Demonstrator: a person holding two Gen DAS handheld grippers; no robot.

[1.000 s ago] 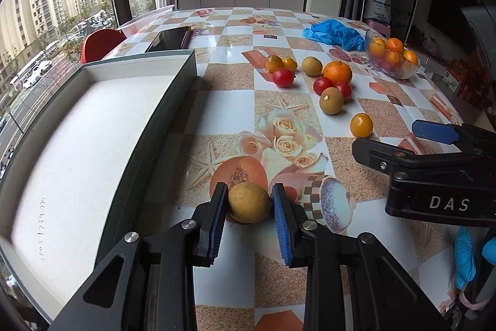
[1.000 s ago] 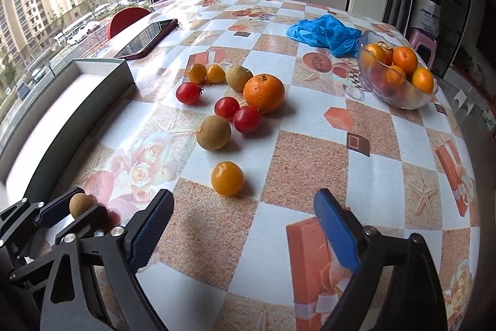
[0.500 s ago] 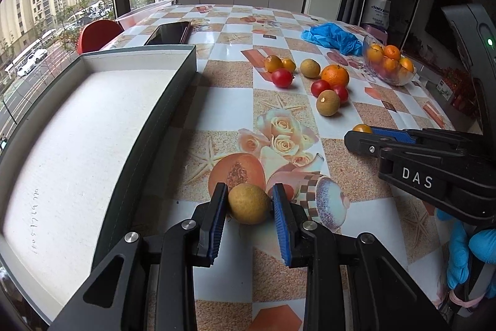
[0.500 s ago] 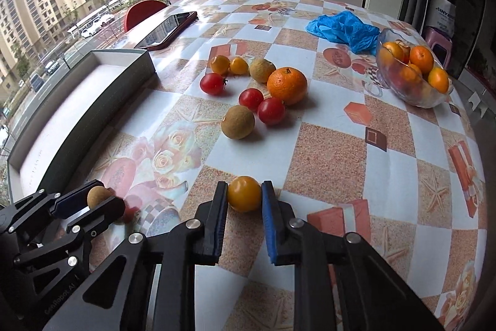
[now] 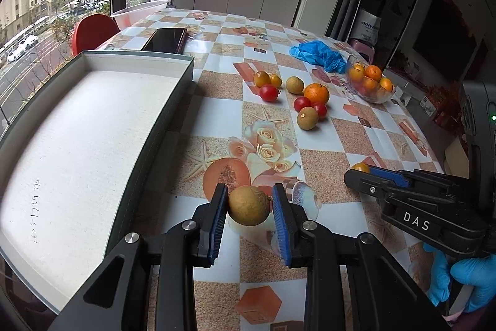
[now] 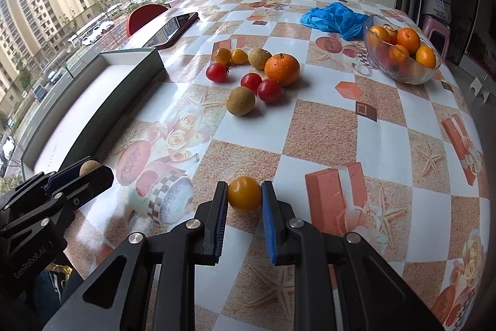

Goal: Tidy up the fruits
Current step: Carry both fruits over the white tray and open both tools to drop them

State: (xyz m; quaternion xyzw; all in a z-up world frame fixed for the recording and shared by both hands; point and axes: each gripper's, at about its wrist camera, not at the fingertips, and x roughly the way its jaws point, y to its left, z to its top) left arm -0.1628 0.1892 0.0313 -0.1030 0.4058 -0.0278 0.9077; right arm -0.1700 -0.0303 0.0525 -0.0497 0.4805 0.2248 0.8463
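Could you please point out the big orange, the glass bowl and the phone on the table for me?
big orange [image 6: 282, 69], right wrist view, middle of its peel.
glass bowl [image 6: 415, 76], right wrist view, near wall below the fruit.
phone [image 5: 165, 40], left wrist view, centre of its dark screen.

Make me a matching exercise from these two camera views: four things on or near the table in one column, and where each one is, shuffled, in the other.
Things:
1. brown longan
2. yellow tomato
3. large orange
4. blue glove

Places:
A. crumpled beside the glass bowl
B. clamped in the right gripper
C. loose on the table among red tomatoes
D. clamped in the left gripper

Pairs: 1-D, 2-B, 3-C, 4-A
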